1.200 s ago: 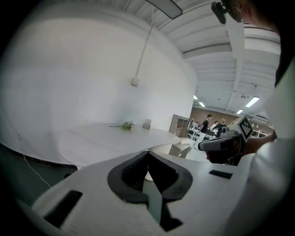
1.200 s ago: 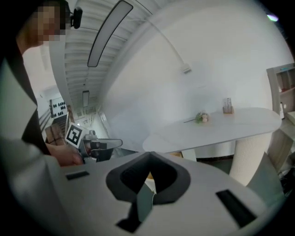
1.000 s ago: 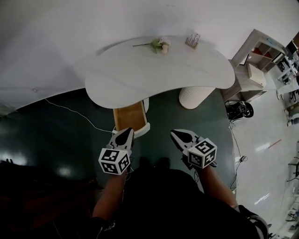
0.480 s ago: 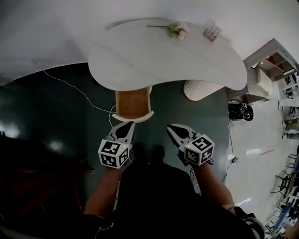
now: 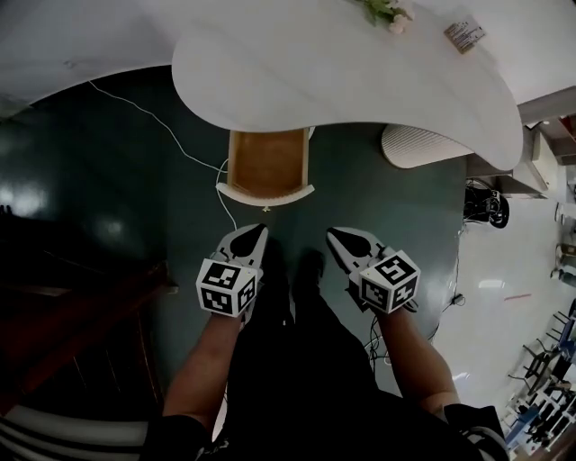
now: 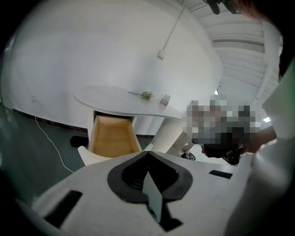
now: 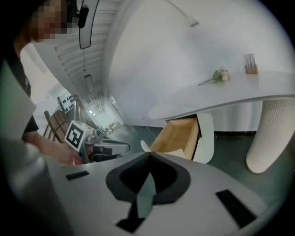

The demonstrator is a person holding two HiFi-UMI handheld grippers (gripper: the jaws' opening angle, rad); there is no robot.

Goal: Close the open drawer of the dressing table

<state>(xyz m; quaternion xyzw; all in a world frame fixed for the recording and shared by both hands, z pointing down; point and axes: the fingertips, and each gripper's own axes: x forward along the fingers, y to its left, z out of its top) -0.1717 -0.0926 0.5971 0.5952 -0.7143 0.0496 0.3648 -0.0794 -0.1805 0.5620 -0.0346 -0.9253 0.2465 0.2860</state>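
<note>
Shifted up the head view over the last second: table top, its flower and small card holder now at the very top edge, with more dark floor showing below.

Drawer pulled well out from under the top's front edge, wooden and bare inside, with a curved white front toward the person. Left gripper held low just short of that front, apart from it, jaws pressed together on nothing. Right gripper level with it, off to the drawer's right, likewise closed and empty. Both pointed at the table, marker cubes toward the person, a forearm behind each.

Kidney-shaped white top, smooth, resting on a ribbed white leg at the right. White wall behind, bent by the lens. Thin white cable trailing across the glossy dark green floor from the wall toward the drawer's left side. Dark wooden furniture at lower left. Pale floor at the right, with a white cabinet and clutter beyond the table's end.
</note>
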